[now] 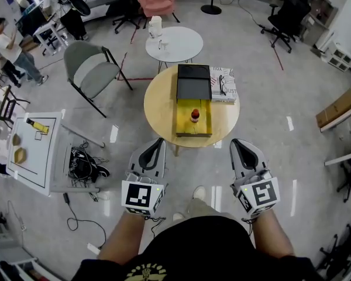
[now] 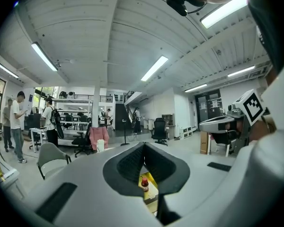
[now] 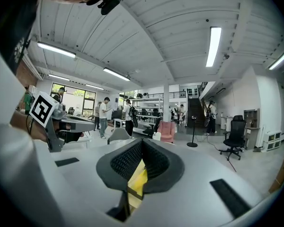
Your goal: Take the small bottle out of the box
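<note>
A small bottle (image 1: 195, 115) with a red cap and dark body stands upright in an open yellow box (image 1: 184, 122) on a round wooden table (image 1: 158, 107). The box's black lid (image 1: 193, 82) lies at the far end. My left gripper (image 1: 159, 140) and right gripper (image 1: 234, 141) hover side by side just short of the table's near edge, both shut with nothing in them. In the left gripper view the bottle (image 2: 144, 183) shows below the closed tips (image 2: 144, 145). In the right gripper view the closed tips (image 3: 143, 143) point over the yellow box (image 3: 138, 181).
A patterned book (image 1: 223, 84) with glasses on it lies right of the lid. Behind stands a white round table (image 1: 174, 43). A grey chair (image 1: 90, 69) stands at left. A white side table (image 1: 35, 148) and floor cables (image 1: 85, 163) are at near left. People stand far left.
</note>
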Demonstrator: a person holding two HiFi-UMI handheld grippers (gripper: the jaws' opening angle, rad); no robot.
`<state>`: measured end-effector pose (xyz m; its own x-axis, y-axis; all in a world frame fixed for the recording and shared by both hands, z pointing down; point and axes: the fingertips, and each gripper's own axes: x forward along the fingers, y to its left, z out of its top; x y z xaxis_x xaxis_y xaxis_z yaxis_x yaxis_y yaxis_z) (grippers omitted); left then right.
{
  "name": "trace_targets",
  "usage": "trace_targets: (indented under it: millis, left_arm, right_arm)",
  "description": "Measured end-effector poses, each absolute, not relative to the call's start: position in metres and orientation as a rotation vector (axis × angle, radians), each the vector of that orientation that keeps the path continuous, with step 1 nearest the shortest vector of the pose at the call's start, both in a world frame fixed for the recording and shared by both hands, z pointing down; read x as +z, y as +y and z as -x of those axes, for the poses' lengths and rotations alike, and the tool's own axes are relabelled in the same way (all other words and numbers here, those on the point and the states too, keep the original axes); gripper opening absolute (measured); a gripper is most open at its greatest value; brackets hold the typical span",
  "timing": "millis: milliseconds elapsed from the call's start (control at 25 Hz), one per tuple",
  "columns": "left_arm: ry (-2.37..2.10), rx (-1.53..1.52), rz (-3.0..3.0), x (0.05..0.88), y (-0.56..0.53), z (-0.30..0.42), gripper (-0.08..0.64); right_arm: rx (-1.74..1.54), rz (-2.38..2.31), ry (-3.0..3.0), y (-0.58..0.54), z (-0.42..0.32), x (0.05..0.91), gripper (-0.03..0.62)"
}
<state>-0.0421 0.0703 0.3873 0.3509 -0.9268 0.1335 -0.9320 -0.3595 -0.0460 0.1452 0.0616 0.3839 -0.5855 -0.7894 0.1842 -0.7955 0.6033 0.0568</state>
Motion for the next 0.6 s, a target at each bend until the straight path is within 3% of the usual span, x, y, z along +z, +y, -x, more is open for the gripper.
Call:
trace_targets:
  millis: [600]
  left_arm:
    - [-1.843,0.224,-2.529,0.367,0.011,0.029,0.014]
  right_arm:
    - [0.025,-1.249,-2.703,-0.007,-0.156,0.370,0.015]
